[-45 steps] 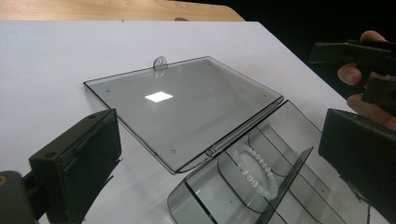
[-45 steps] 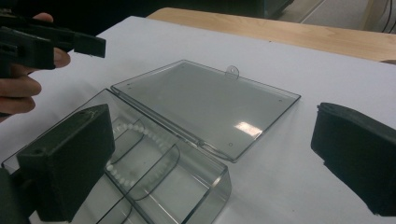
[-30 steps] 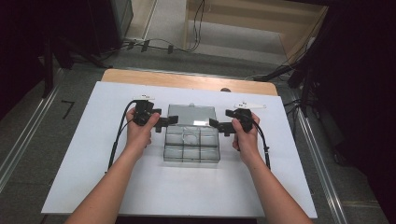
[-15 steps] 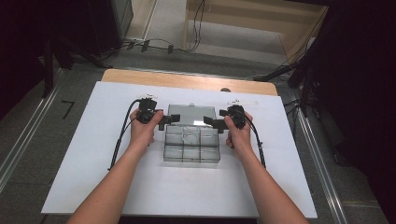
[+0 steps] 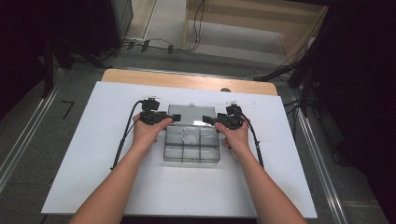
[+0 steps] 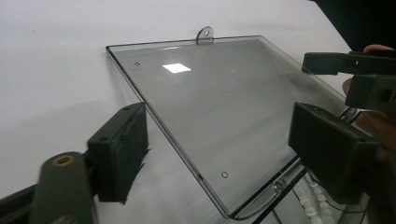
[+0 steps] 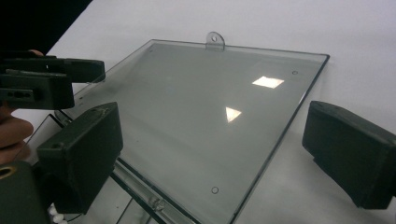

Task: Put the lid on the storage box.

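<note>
A clear plastic compartment box point(image 5: 191, 145) lies on the white table point(image 5: 93, 154), its see-through lid point(image 5: 191, 114) folded open toward the far side. My left gripper point(image 5: 175, 118) reaches in from the left at the lid's hinge end. In the left gripper view the lid's point(image 6: 219, 102) side edge runs between the jaws of this gripper point(image 6: 224, 154). Those jaws have just been closing, and the pads stand clear of the lid. My right gripper point(image 5: 205, 120) comes in from the right. Open, it point(image 7: 215, 158) straddles the lid's point(image 7: 196, 107) other side edge.
A small hanging tab point(image 6: 204, 33) sticks out at the lid's far edge. White pieces point(image 6: 313, 196) lie in a compartment near the hinge. A wooden strip point(image 5: 187, 80) borders the table's far side, with cables point(image 5: 154, 44) on the floor beyond.
Both hands have moved inward to the lid's two sides, the right one further. The box has not moved.
</note>
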Demonstrator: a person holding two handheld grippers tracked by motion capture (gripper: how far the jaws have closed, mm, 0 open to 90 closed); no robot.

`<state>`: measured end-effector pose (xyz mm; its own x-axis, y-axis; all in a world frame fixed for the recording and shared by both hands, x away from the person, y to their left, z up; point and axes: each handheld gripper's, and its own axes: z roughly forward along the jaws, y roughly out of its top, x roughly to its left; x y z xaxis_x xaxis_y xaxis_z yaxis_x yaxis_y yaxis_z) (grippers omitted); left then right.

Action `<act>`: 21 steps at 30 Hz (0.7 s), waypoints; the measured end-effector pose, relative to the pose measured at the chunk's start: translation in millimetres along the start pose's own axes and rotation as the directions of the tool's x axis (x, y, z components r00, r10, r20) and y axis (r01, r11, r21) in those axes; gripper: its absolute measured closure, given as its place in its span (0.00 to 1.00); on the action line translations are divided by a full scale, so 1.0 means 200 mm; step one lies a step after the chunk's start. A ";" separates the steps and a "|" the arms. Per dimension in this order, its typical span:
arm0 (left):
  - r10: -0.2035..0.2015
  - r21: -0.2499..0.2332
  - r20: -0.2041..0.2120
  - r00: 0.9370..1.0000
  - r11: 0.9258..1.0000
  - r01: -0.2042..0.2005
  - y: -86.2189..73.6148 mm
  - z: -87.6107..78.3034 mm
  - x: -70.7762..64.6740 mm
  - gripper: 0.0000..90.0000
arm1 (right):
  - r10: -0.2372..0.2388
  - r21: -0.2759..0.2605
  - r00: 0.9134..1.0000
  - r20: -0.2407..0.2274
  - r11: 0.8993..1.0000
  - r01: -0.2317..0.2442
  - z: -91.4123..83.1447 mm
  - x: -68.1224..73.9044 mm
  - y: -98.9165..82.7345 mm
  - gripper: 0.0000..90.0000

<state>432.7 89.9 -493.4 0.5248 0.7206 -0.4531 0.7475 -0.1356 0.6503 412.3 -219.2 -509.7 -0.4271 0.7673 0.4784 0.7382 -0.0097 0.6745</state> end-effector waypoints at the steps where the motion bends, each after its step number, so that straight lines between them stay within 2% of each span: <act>1: -0.004 0.003 0.005 1.000 1.000 0.004 0.00 0.00 0.00 0.25 | 0.002 0.006 1.000 -0.003 1.000 -0.002 0.00 0.00 0.00 0.06; 4: -0.014 0.006 0.000 1.000 1.000 0.014 0.00 0.01 0.00 0.27 | -0.002 0.020 1.000 0.007 1.000 0.002 0.02 0.00 -0.01 0.08; 9: -0.029 0.005 -0.001 1.000 1.000 0.029 0.00 0.02 0.01 0.29 | 0.034 0.026 0.999 0.020 0.999 -0.035 0.03 0.00 -0.01 0.13; 13: -0.035 0.027 -0.013 0.999 0.999 0.035 -0.01 0.03 0.02 0.32 | 0.050 0.044 0.998 0.027 0.998 -0.051 0.04 -0.01 -0.02 0.17; 16: -0.054 0.028 0.003 0.999 0.998 0.054 -0.02 0.04 0.02 0.36 | 0.038 0.052 0.999 0.030 0.998 -0.039 0.05 0.00 -0.02 0.20; 21: -0.077 0.017 0.022 0.997 0.997 0.077 -0.02 0.04 0.03 0.42 | 0.058 0.043 0.998 0.020 0.997 -0.059 0.05 0.00 -0.03 0.25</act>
<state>435.4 88.7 -504.2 0.4741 0.7140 -0.5153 0.7927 -0.0914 0.6027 413.2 -213.7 -518.7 -0.3731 0.7779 0.5055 0.7838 -0.0272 0.6204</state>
